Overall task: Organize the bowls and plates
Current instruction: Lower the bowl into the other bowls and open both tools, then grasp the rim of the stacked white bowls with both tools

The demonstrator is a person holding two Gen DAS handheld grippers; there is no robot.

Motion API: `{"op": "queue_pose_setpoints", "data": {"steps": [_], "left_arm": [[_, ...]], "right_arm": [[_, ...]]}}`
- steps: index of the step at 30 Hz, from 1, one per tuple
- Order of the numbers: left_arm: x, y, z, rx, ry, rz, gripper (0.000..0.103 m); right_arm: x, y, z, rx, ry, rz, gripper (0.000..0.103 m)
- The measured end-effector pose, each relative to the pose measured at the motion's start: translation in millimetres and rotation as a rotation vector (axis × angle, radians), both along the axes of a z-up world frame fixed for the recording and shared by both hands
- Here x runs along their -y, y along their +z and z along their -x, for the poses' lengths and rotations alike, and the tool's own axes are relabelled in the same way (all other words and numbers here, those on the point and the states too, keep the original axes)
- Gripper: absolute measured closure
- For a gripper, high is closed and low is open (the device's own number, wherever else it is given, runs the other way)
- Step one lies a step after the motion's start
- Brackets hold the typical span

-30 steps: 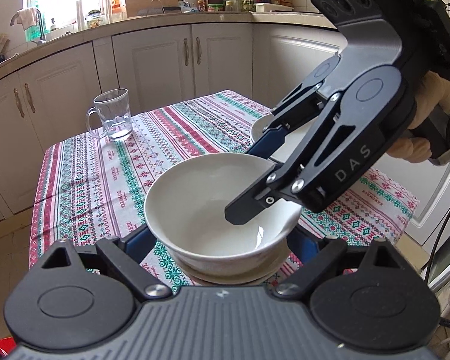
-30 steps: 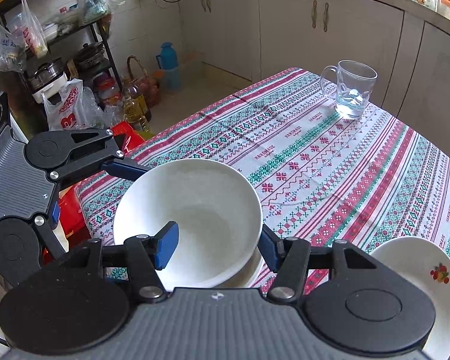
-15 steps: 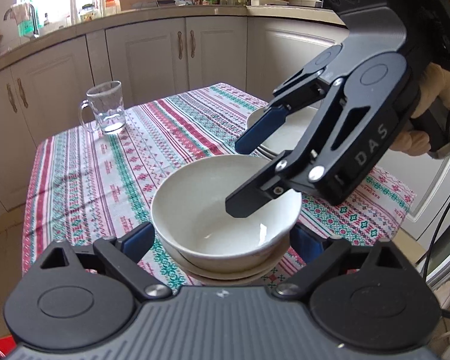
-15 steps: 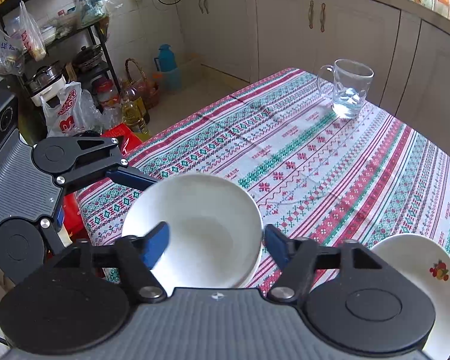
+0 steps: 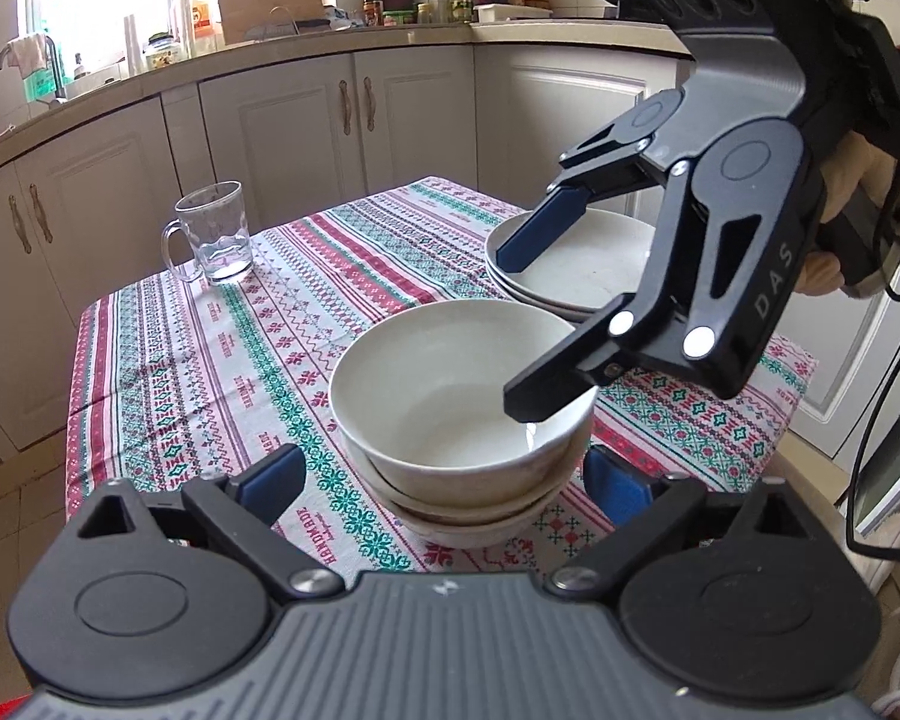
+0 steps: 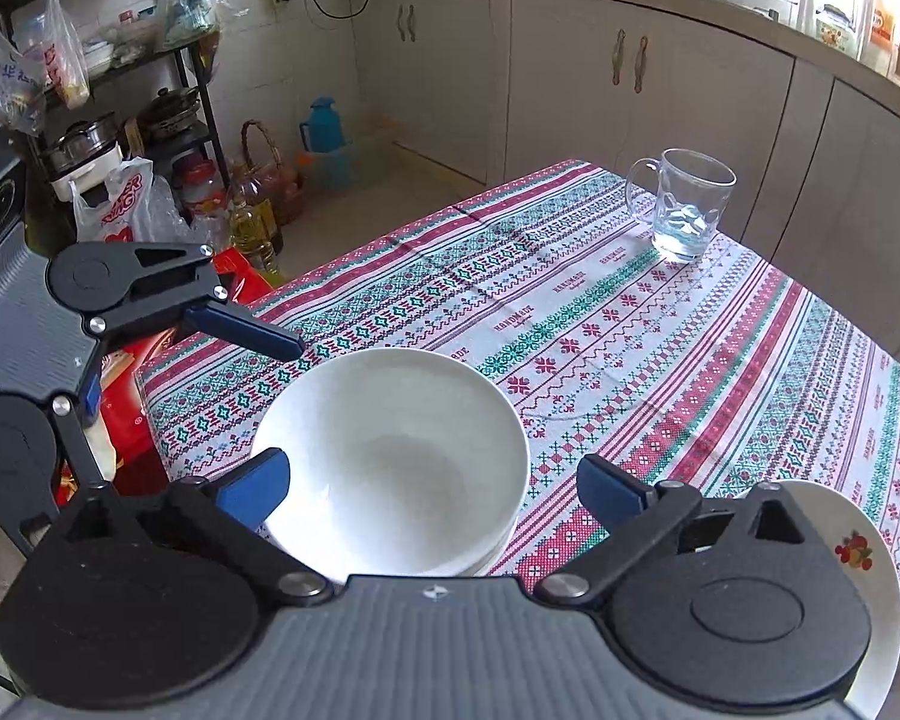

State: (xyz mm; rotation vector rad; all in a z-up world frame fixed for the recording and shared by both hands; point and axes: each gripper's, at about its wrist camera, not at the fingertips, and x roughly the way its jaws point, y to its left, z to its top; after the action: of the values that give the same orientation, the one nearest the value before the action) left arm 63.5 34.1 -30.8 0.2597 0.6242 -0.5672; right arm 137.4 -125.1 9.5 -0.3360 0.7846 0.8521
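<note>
1. Since a second ago the right hand-held gripper [image 6: 432, 486] has let go: its blue pads, which were pinched on the near wall of the top bowl [image 6: 390, 450], now stand wide to either side of it, and the jaws are opening with nothing pressed between them. In the left wrist view this gripper [image 5: 531, 324] hangs at the right of the frame, one finger low over the bowl's right rim and the other up over the plates behind.
2. The left hand-held gripper [image 5: 444, 474] has widened too. Its jaws are opening, the pads flank the bowl stack low in the frame without touching it, and it holds nothing.
3. The top bowl [image 5: 459, 384] now sits nested in the bowl stack [image 5: 468, 516], whose lower rims show beneath it at the near edge of the table [image 5: 222, 360]. It looks settled and level.
4. Just behind, in the centre right of the left wrist view, the plates [image 5: 576, 270] lie piled one on another; at least two rims show. In the right wrist view one plate with a fruit print [image 6: 858, 546] shows at the lower right, partly hidden by the gripper body.
5. A glass mug [image 6: 684, 204] stands well apart at the far side of the striped cloth.
6. My judgement: bowls are gathered into one pile and plates into another, so the sorting looks close to finished. What seems left is to draw both grippers clear; no stray dish shows on the cloth, though the near edge is hidden.
</note>
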Motion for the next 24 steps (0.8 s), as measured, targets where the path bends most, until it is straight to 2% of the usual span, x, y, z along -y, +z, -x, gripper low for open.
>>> {"op": "queue_pose_setpoints", "data": {"steps": [7, 13, 17, 24], "left_arm": [[-15.4, -3.3, 0.0, -0.061, 0.011, 0.033, 0.004], [-17.4, -12.0, 4.1, -0.055, 0.006, -0.022, 0.004], [-15.5, -21.3, 1.6, -0.068, -0.012, -0.055, 0.004], [-11.2, -35.5, -9.4, -0.099, -0.049, -0.091, 0.004]], "right_arm": [[2.6, 1.8, 25.3, 0.072, 0.002, 0.027, 0.0], [7.2, -5.8, 55.2, 0.141, 0.044, 0.076, 0.0], [10.4, -17.2, 66.2, 0.148, 0.059, 0.088, 0.0], [8.1, -50.0, 61.9, 0.112, 0.007, 0.147, 0.0]]}}
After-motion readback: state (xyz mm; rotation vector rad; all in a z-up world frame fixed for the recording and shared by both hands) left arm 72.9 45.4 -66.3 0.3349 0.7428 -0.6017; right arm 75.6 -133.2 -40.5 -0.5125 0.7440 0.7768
